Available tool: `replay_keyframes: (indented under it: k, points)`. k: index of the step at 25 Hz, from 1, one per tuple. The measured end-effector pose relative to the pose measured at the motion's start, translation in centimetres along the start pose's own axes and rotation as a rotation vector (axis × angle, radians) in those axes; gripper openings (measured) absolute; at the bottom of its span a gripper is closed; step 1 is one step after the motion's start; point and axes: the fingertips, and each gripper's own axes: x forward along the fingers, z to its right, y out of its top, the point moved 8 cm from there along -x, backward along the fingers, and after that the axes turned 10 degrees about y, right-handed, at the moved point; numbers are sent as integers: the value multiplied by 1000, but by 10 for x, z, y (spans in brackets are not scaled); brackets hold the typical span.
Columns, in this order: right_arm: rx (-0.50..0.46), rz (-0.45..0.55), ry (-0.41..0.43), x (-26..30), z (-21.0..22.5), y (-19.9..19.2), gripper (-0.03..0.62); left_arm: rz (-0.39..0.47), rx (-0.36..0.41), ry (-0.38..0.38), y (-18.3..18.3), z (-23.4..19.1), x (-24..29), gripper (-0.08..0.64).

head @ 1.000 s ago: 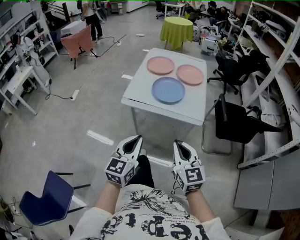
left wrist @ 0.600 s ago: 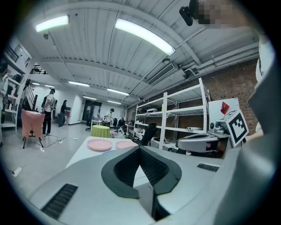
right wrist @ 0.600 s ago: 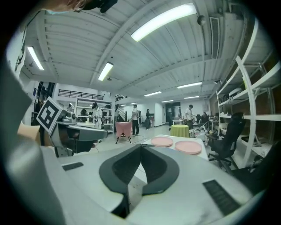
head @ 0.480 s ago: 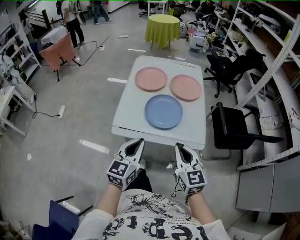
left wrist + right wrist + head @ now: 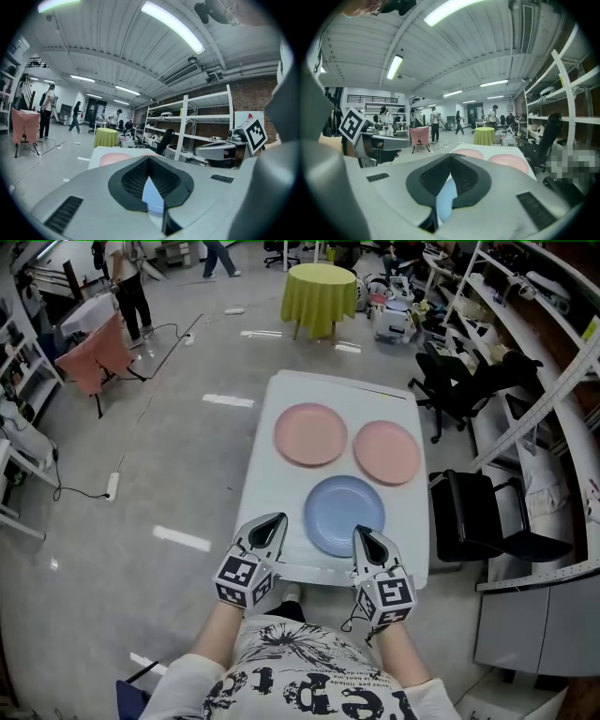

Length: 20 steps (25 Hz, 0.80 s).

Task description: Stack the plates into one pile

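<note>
Now | blue plate (image 5: 344, 515) just ahead of left gripper (image 5: 277, 519), right gripper (image 5: 360, 532) | fingers (image 5: 93, 187) closed, empty (both)

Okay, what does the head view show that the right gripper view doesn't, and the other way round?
Only the head view: the person's printed shirt, the right gripper from above, and the blue plate whole on the white table. Only the right gripper view: the ceiling strip lights, and the blue plate as a mere sliver behind that gripper's closed jaws. Both: the left pink plate beside the right pink plate, and the green-clothed round table beyond.
</note>
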Motion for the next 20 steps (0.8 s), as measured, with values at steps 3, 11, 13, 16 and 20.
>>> replay_keyframes:
  k: [3, 11, 13, 16, 20]
  points:
    - [32, -18, -14, 39, 10, 7, 5, -17, -14, -24, 6, -32, 29, 5]
    - [68, -92, -32, 118, 55, 13, 5, -153, -94, -4, -5, -81, 103, 5]
    - [80, -108, -26, 136, 67, 12, 5, -165, -110, 14, -6, -91, 120, 5]
    - [67, -129, 12, 161, 85, 15, 5, -176, -124, 38, -4, -103, 144, 5]
    - [21, -175, 69, 197, 109, 22, 5, -212, -116, 52, -1, -118, 173, 5]
